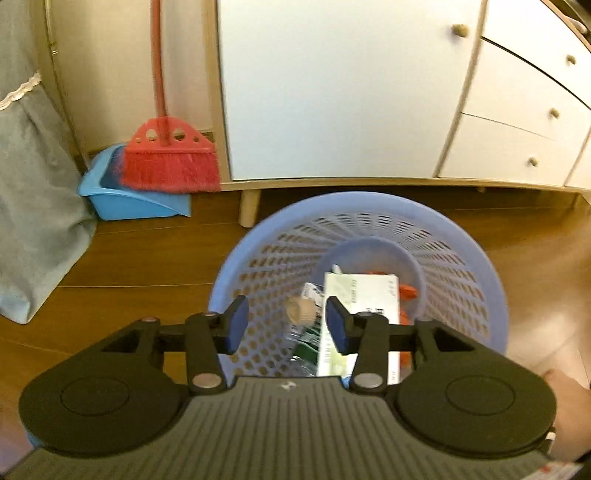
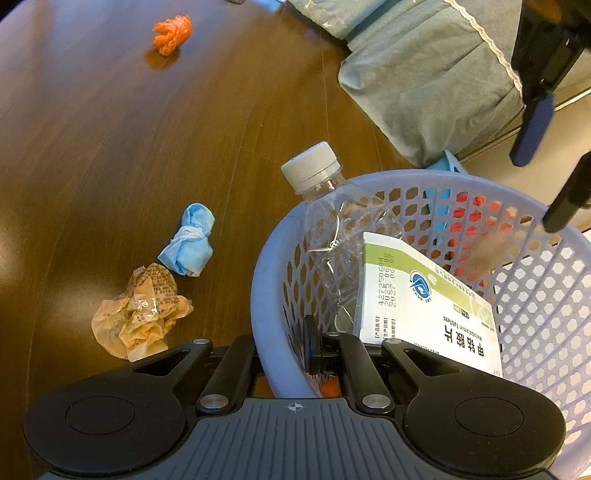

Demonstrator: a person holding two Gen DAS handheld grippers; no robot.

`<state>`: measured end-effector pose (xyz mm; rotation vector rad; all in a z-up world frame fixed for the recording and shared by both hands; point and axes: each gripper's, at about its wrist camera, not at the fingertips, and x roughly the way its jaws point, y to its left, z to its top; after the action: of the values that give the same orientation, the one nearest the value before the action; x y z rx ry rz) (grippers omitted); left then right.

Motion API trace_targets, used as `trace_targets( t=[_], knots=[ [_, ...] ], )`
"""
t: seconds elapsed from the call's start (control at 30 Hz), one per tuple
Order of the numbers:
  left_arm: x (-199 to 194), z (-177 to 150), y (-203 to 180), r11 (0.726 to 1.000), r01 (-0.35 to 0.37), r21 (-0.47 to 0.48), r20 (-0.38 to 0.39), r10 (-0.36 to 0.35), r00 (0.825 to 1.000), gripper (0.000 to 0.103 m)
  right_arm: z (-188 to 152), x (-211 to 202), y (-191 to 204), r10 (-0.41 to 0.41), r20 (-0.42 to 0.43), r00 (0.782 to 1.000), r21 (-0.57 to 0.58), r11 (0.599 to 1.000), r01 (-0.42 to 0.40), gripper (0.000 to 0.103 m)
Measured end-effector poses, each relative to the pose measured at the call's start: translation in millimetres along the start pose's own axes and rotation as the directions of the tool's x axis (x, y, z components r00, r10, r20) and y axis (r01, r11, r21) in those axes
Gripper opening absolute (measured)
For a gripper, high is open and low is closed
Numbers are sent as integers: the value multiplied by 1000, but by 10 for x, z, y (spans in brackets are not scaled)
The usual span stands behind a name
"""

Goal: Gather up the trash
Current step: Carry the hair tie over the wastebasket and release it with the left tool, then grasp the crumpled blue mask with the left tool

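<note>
A lilac mesh basket (image 1: 480, 266) stands on the wooden floor. It holds a clear plastic bottle (image 2: 332, 221) with a white cap, a green-and-white tablet box (image 2: 424, 302) and some orange scraps. My left gripper (image 1: 288, 325) hangs open above the basket's mouth with nothing pressed between its blue pads; the right wrist view shows this gripper (image 2: 546, 166) at top right. A blurred brownish shape (image 2: 484, 251) shows inside the basket below it. My right gripper (image 2: 314, 343) is shut on the basket's near rim (image 2: 266, 295). On the floor lie a blue face mask (image 2: 188, 240), a crumpled wrapper (image 2: 140, 314) and an orange wad (image 2: 171, 33).
A red broom (image 1: 166, 162) and blue dustpan (image 1: 110, 199) stand at the left beside a white cupboard (image 1: 332, 92) on wooden legs. Grey-green bedding (image 1: 33, 184) hangs down to the floor at far left. A hand (image 1: 565, 406) shows at the lower right.
</note>
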<state>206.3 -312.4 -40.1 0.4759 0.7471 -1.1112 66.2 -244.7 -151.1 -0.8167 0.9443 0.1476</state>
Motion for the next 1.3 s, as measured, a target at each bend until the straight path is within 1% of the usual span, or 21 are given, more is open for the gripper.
trace_targets(
  t=[0.07, 0.13, 0.2, 0.3, 0.37, 0.47, 0.6, 0.73, 0.83, 0.9, 0.97, 1.07, 1.1, 1.2, 1.23, 1.27, 1.3],
  knots=[
    [-62, -93, 90, 1000, -9, -27, -5, 9, 1000, 40, -6, 1, -14, -1, 5, 1000, 9, 1000, 1, 3],
    [-105, -221, 197, 998, -47, -43, -37, 46, 998, 40, -3, 1, -20, -1, 6, 1000, 13, 1000, 1, 3],
    [-172, -414, 343, 994, -81, -67, -73, 76, 994, 40, -3, 2, -21, -1, 7, 1000, 15, 1000, 1, 3],
    [-270, -738, 510, 985, -131, -115, -132, 116, 984, 40, -4, 3, -27, -1, 8, 1000, 18, 1000, 1, 3],
    [-292, -971, 567, 979, -155, -130, -174, 132, 976, 40, -1, 15, -30, -3, 7, 1000, 16, 1000, 2, 3],
    [-279, -1291, 595, 976, -171, -138, -228, 136, 964, 40, -7, 43, -24, -5, 1, 1000, 6, 1000, 5, 3],
    [-130, -1602, 501, 981, -136, -136, -271, 95, 958, 40, -52, 70, -12, -14, -12, 1000, 3, 1000, 14, 3],
    [116, -1785, 318, 996, -70, -52, -296, 52, 954, 37, -56, 104, -38, -24, -24, 999, 10, 1000, 24, 3],
    [316, -1862, 236, 1000, -25, -12, -305, 20, 952, 35, -71, 105, -32, -26, -26, 999, 10, 1000, 26, 3],
    [445, -1905, 214, 1000, -6, -13, -316, 1, 949, 33, -72, 99, -27, -27, -26, 999, 11, 1000, 27, 3],
    [546, -1935, 217, 999, 14, -37, -318, -25, 948, 33, -76, 101, -27, -28, -27, 999, 12, 1000, 29, 3],
    [675, -1970, 248, 998, 7, -66, -335, -29, 942, 32, -106, 94, -31, -32, -26, 999, 20, 999, 32, 3],
    [711, -1990, 268, 997, 5, -80, -340, -32, 940, 30, -113, 89, -32, -33, -26, 999, 23, 999, 33, 3],
    [773, -2000, 350, 988, 18, -150, -338, -69, 939, 19, -115, 93, -40, -33, -25, 999, 25, 999, 34, 3],
    [778, -2000, 363, 986, 29, -167, -338, -85, 937, 11, -116, 93, -41, -33, -25, 999, 24, 999, 34, 3],
    [781, -1993, 361, 986, 25, -164, -347, -81, 934, 2, -116, 92, -41, -33, -25, 999, 24, 999, 34, 3],
    [784, -1993, 352, 989, 14, -146, -361, -67, 930, 1, -118, 92, -40, -33, -25, 999, 25, 999, 34, 3]
  ],
)
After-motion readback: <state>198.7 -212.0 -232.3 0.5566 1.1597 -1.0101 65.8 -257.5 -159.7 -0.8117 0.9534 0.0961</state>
